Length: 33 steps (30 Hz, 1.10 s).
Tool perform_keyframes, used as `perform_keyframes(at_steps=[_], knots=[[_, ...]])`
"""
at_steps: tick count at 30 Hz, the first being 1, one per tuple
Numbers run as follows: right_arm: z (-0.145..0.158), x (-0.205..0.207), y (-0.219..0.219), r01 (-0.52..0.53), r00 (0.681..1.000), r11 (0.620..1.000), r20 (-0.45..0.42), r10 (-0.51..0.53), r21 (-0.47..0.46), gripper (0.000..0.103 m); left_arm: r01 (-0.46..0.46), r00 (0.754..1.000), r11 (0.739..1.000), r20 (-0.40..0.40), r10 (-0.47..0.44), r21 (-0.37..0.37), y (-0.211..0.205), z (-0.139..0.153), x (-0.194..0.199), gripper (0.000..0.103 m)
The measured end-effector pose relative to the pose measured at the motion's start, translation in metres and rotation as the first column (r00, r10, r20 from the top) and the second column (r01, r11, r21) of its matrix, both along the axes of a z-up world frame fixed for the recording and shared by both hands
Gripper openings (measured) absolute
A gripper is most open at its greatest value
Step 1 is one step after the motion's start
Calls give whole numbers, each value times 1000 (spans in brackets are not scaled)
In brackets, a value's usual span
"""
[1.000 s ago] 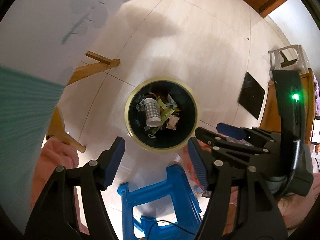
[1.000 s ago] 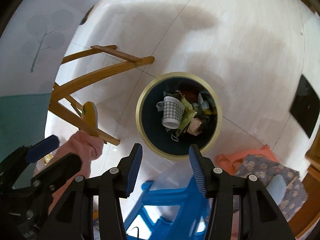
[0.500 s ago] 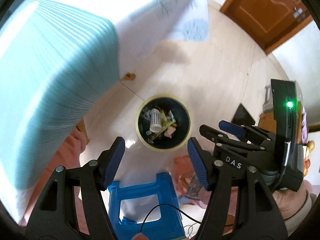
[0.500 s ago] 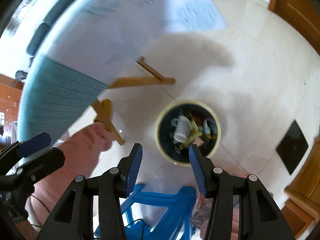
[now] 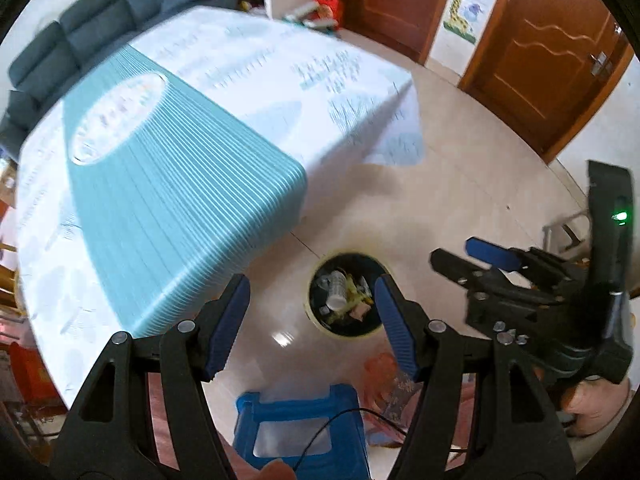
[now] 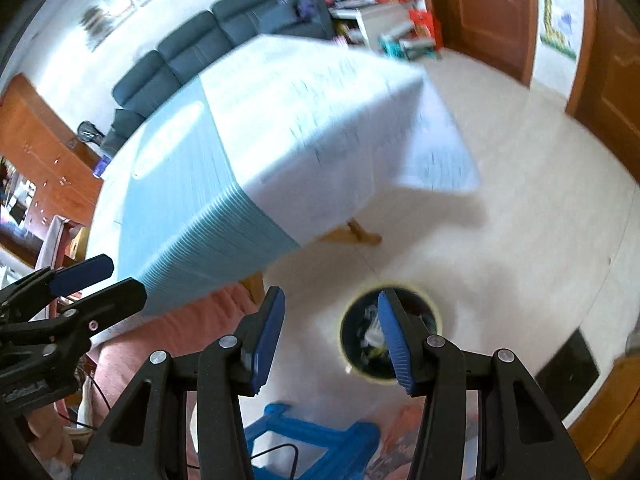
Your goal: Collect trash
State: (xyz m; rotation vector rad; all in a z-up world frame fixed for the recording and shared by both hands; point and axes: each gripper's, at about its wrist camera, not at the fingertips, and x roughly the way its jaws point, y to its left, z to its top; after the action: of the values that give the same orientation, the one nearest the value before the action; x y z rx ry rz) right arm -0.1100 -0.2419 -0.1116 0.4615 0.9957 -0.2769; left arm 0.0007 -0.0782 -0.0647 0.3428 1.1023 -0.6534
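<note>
A round black trash bin (image 5: 346, 266) with a yellow rim stands on the floor far below, holding a white checked cup (image 5: 335, 292) and crumpled wrappers. It also shows in the right wrist view (image 6: 430, 316). My left gripper (image 5: 310, 322) is open and empty, high above the bin. My right gripper (image 6: 330, 336) is open and empty too. The right gripper also shows at the right of the left wrist view (image 5: 476, 258), and the left gripper at the left of the right wrist view (image 6: 98, 278).
A table (image 5: 240, 80) with a white and teal cloth fills the left. A blue plastic stool (image 5: 300, 428) stands under the grippers. A dark sofa (image 5: 100, 12) is behind. Brown doors (image 5: 552, 48) are at the back right. A black mat (image 6: 568, 364) lies on the floor.
Both grippers have risen high away from the bin and tilted up. The bin looks much smaller and the tabletop, sofa and doors have come into view. Both stay open.
</note>
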Motion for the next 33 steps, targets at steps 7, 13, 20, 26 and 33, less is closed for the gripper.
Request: perform_keyframes(at_steps=[7, 13, 20, 26, 33], knots=[[69, 3, -1, -62, 990, 995, 119, 72, -82, 49, -73, 989, 996, 121, 79, -51, 9, 50, -8, 62], [124, 5, 2, -121, 962, 981, 224, 154, -152, 57, -162, 969, 983, 175, 175, -82, 15, 90, -12, 62], [152, 11, 25, -221, 913, 937, 281, 296, -269, 66, -270, 924, 954, 244, 295, -129, 21, 99, -24, 73], [118, 15, 25, -255, 914, 939, 260, 312, -229, 66, -368, 873, 909, 264, 410, -194, 33, 88, -28, 73], [88, 12, 8, -264, 903, 949, 302, 306, -172, 66, -426, 836, 887, 298, 462, -180, 31, 70, -33, 73]])
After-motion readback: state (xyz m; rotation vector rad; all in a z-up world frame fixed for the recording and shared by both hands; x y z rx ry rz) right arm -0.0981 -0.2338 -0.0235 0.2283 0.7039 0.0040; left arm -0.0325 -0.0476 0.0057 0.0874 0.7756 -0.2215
